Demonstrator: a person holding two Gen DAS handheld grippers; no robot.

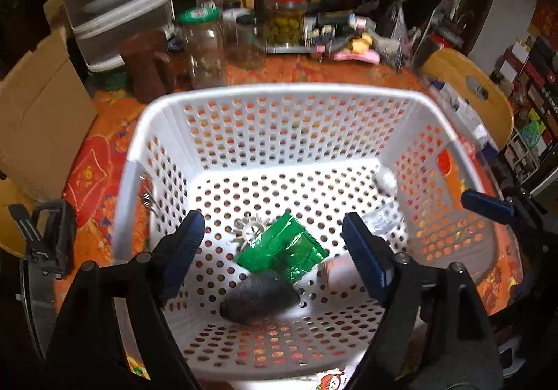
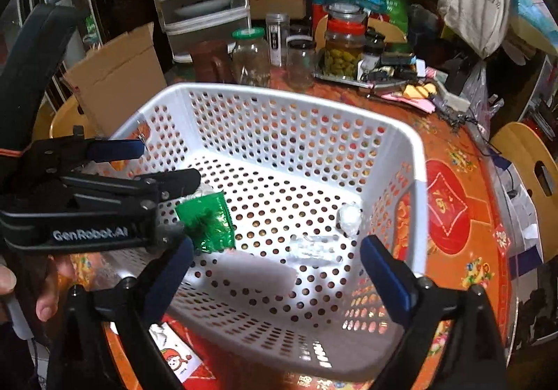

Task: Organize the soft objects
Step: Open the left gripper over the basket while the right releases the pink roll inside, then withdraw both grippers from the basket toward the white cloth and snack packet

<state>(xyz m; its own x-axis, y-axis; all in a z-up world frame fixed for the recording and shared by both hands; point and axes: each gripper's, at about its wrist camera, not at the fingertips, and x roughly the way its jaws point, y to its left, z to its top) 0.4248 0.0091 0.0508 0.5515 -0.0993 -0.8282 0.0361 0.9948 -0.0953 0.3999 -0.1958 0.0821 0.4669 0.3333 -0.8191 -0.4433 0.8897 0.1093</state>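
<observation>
A: Left gripper state?

B: Jaws spread wide, nothing pinched. It hangs over the white perforated basket, pointing down into it. The blue pads touch none of the contents.

A: What lies under it?

B: Between the fingers and just beyond the tips, a green foil packet on the basket floor, crumpled. Nearer the camera than the packet, touching its lower edge, a dark grey soft lump, blurred. Past the packet, toward the left finger, a small white spiky ring, partly under the packet. By the right finger, a pale pinkish thing, too blurred to name, and beyond that finger clear crinkled plastic.

A: Right gripper?

B: Also spread apart, empty, over the same basket from its near right corner. Between its fingers a pale blurred slab; ahead of the right finger the clear plastic and a small white ball. The green packet sits beyond its left finger, just beside the tip of the left gripper, which reaches in from the left of this view.

A: Anything else?

B: A hand grips the left tool's handle. Basket stands on an orange patterned tablecloth; jars stand well beyond both grippers.
</observation>
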